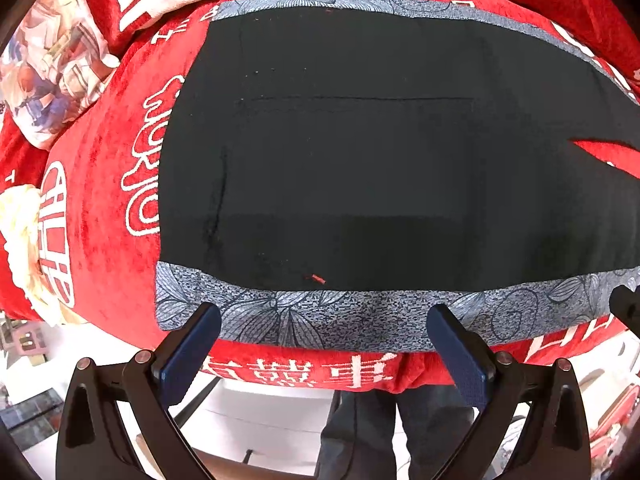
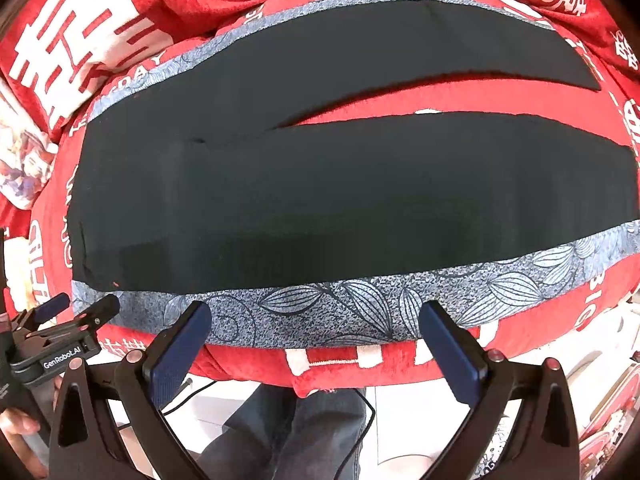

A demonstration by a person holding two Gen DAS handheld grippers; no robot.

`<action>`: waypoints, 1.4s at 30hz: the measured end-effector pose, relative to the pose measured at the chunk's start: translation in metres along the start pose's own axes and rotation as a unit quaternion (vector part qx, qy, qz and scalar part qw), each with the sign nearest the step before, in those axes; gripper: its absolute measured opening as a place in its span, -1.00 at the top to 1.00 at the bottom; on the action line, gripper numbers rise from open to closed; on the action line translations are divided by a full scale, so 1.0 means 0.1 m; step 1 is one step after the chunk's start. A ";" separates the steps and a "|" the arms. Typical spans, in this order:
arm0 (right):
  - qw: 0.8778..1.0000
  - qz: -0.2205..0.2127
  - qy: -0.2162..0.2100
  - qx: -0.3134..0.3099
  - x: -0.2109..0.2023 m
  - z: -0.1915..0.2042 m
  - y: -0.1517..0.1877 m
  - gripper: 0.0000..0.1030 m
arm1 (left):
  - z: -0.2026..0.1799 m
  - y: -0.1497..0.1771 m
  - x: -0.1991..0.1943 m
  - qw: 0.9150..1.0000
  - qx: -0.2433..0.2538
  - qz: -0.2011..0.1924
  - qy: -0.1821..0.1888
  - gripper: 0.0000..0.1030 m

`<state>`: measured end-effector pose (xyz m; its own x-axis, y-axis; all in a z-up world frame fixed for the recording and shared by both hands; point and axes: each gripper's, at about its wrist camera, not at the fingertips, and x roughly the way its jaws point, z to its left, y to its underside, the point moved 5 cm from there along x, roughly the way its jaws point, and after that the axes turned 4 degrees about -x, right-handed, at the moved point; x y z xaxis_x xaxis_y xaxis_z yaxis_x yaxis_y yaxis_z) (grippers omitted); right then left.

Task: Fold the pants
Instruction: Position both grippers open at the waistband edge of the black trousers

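Black pants (image 1: 360,160) with blue-grey leaf-print side stripes (image 1: 320,316) lie flat on a red printed cover, waist to the left. In the right wrist view the pants (image 2: 340,200) show both legs spread apart, red cover between them. My left gripper (image 1: 324,320) is open, empty, its fingers at the near stripe by the waist corner. My right gripper (image 2: 316,316) is open, empty, over the near stripe (image 2: 360,308) further along the leg. The left gripper (image 2: 84,308) also shows at the right wrist view's left edge.
The red cover (image 1: 100,220) with white lettering drapes over the near edge. A picture-print cushion (image 1: 52,80) lies far left. The person's dark trousers (image 2: 304,432) and a black cable (image 2: 360,440) show below the edge, over a white floor.
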<state>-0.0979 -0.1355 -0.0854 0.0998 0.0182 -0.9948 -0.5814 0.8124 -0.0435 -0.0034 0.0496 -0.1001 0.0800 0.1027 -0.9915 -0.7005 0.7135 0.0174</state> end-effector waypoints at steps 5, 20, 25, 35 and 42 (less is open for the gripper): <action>1.000 0.001 0.001 0.000 0.02 0.03 0.01 -1.00 | 0.04 -0.01 0.00 1.000 -0.005 0.001 0.002 -1.00; 1.000 0.001 0.003 -0.008 0.03 0.10 -0.02 -1.00 | 0.09 -0.02 0.00 1.000 -0.009 0.000 0.004 -1.00; 1.000 -0.001 0.004 -0.009 0.02 0.09 -0.02 -1.00 | 0.09 -0.02 0.01 1.000 -0.008 0.001 0.001 -1.00; 1.000 0.000 0.002 -0.007 0.05 0.06 0.01 -1.00 | 0.06 -0.02 0.01 1.000 -0.009 0.001 0.000 -1.00; 1.000 0.000 0.001 -0.005 0.06 0.05 0.02 -1.00 | 0.05 -0.02 0.01 1.000 -0.007 0.001 -0.001 -1.00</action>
<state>-0.0943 -0.1312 -0.0910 0.0972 0.0173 -0.9951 -0.5891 0.8069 -0.0435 0.0020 0.0520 -0.1002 0.0793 0.1057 -0.9912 -0.7104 0.7035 0.0181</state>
